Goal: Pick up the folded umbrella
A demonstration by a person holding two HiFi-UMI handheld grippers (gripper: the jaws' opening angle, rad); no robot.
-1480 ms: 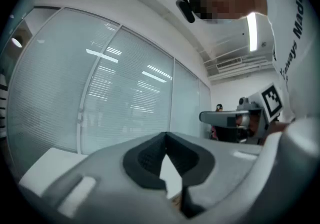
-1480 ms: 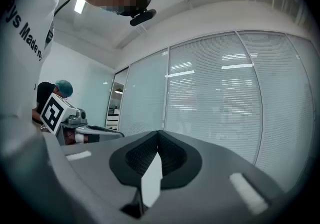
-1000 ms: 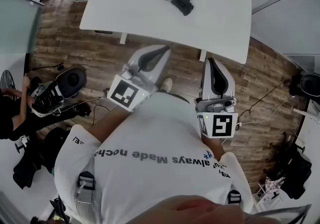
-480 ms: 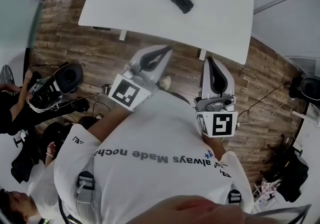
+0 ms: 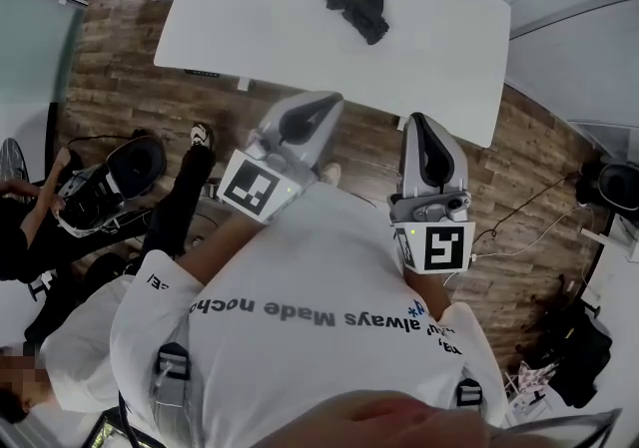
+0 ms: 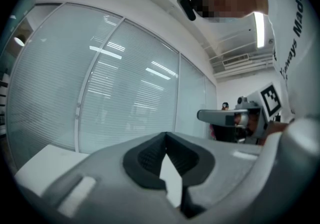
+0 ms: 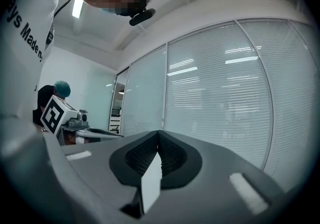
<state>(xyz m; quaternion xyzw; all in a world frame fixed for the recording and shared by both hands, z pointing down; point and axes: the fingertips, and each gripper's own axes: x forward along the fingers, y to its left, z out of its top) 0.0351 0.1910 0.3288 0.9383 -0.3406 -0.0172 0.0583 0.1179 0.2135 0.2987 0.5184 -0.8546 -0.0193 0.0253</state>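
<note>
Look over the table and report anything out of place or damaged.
Nothing stands out. The folded umbrella lies alone on the white table, slanted, no visible damage. The left gripper and right gripper are shut, empty, short of the table.

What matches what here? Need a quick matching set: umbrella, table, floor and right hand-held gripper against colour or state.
Things:
1. folded umbrella
2. table
3. floor
4. right hand-held gripper

Colour or state:
A. white top
B. jaws shut, nothing between them
C. black, lying on the table
D. brown wood planks

Pairs: 1-C, 2-A, 3-D, 4-B
</note>
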